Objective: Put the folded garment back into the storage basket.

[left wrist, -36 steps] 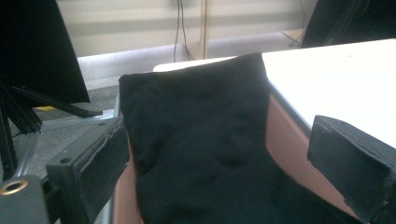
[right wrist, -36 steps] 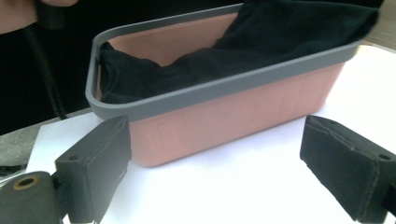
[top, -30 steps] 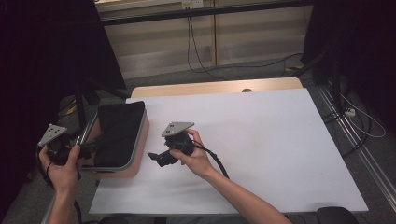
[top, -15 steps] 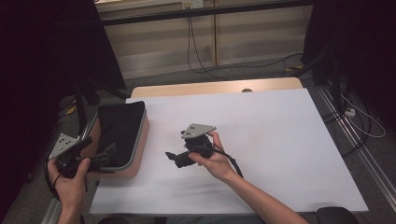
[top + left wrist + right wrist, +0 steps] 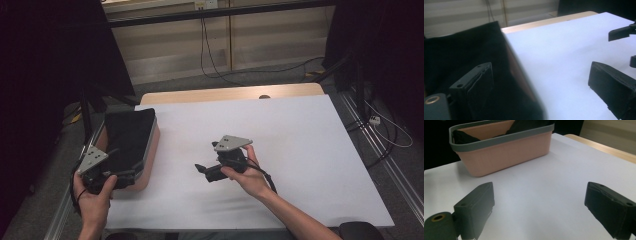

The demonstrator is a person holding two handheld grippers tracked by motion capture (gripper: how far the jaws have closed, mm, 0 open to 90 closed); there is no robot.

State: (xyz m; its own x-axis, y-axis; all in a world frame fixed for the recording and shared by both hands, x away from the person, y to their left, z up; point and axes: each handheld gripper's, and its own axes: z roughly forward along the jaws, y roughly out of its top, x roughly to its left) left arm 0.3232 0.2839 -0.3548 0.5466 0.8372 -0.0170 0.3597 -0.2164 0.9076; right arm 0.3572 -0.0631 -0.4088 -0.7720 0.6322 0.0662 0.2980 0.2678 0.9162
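— Backdrop? Dim room, pale panelled wall (image 5: 250, 45) across the top of the high view, black cables (image 5: 207, 55) hanging down it, dark shapes in the upper left and upper right corners. Below that, a light wooden table (image 5: 230, 94) covered almost wholly by a white sheet (image 5: 300, 145), wood bare along the far edge only.

— And at the left of the frame?

— Salmon-pink rectangular plastic basket with a grey-green rim (image 5: 150, 150), standing on the left edge of the sheet, packed with black cloth (image 5: 127, 135). Just below it, lower left of the high view, the left hand (image 5: 95, 200) gripping the black left gripper (image 5: 122, 176) with its grey three-cornered plate on top, jaws pointing right, at the basket's near end.

— Jaws there?

— Spread wide in the left gripper view, holding nothing; one jaw against the black cloth at lower left, the other over white sheet at lower right, basket wall blurred between them.

— Centre?

— Right hand (image 5: 250, 177) coming up from the lower right, forearm bare, holding the black right gripper (image 5: 201, 169) low over the sheet, jaws pointing left toward the basket, well apart from it. Same grey plate on top, cable trailing back by the wrist.

— Jaws?

— Wide apart too in the right gripper view, gripping nothing, plain white sheet between them; pink basket across the upper left of that frame, cloth showing above its rim.
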